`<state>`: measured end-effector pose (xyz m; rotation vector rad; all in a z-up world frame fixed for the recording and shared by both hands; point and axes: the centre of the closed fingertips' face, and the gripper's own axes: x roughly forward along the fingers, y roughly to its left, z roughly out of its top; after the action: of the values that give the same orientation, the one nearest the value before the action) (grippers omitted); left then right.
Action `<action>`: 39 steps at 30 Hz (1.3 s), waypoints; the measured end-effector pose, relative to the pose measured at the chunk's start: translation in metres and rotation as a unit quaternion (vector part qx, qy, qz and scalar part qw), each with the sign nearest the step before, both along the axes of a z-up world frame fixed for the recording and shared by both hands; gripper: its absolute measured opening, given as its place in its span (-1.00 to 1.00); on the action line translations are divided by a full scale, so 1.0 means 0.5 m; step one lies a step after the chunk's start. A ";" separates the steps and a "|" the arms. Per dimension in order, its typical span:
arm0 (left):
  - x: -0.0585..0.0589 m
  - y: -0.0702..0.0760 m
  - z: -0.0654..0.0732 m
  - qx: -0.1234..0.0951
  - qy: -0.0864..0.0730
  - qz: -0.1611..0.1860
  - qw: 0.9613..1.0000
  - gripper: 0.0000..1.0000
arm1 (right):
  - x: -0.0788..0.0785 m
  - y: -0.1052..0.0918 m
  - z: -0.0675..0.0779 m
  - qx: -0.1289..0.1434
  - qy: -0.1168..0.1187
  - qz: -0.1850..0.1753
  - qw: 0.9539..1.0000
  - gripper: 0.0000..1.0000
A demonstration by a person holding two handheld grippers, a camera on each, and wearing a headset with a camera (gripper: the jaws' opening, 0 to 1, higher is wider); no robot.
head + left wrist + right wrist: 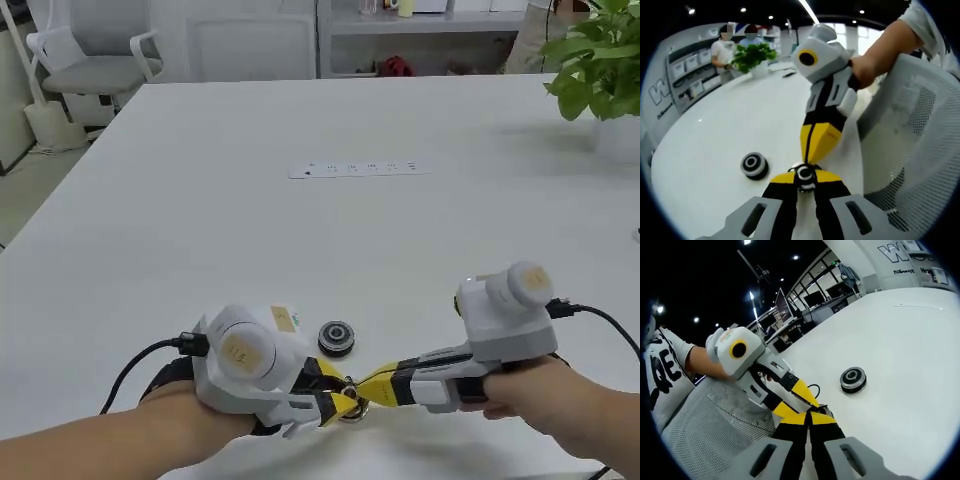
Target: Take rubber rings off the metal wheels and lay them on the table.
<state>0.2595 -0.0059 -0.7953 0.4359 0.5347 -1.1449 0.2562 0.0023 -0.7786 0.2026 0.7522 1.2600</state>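
Near the table's front edge my two grippers meet tip to tip. My left gripper [338, 398] [804, 176] is shut on a small metal wheel [804, 178] [350, 410]. My right gripper [366, 388] [811, 416] comes in from the right, and its yellow tips are shut at the wheel's rim, where a bit of dark rubber ring [823, 410] shows. A second wheel [336, 337] [754, 165] [853, 379], with its black rubber ring on it, lies flat on the table just behind the grippers.
A white power strip [360, 168] lies at mid table. A potted plant [600, 60] stands at the far right. A mesh chair back [910, 145] is close behind the table's front edge. An office chair [95, 50] is beyond the far left corner.
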 end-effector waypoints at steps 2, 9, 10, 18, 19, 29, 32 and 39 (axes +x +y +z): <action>0.000 0.000 0.000 0.000 0.001 0.001 1.000 -0.75 | -0.007 0.008 0.011 0.017 0.005 0.009 1.000 -1.00; 0.000 0.000 0.000 0.000 0.001 0.000 1.000 -0.75 | 0.000 -0.001 -0.001 -0.005 -0.003 0.003 1.000 -1.00; 0.000 0.000 0.000 0.000 0.001 0.000 1.000 -0.75 | 0.002 -0.004 -0.003 -0.008 -0.003 0.000 1.000 -1.00; 0.000 0.000 0.001 -0.003 0.004 -0.003 1.000 -0.72 | 0.014 -0.019 -0.011 -0.020 -0.004 -0.014 1.000 -1.00; 0.000 0.000 0.001 -0.002 0.005 -0.004 1.000 -0.72 | 0.015 -0.020 -0.010 -0.020 -0.005 -0.014 1.000 -1.00; -0.009 0.007 0.019 -0.016 0.030 -0.010 0.999 -0.52 | 0.013 -0.018 -0.006 -0.023 -0.009 -0.009 1.000 -1.00; -0.016 0.007 0.029 -0.020 0.031 -0.015 0.999 -0.44 | 0.014 -0.019 -0.003 -0.022 -0.009 -0.010 1.000 -1.00; -0.022 0.022 0.055 -0.033 0.038 -0.011 0.999 -0.30 | 0.015 -0.022 0.006 -0.019 -0.010 -0.014 1.000 -1.00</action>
<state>0.2485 0.0050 -0.7676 0.3427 0.5577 -1.1998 0.2639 -0.0087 -0.7756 0.1685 0.7542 1.2179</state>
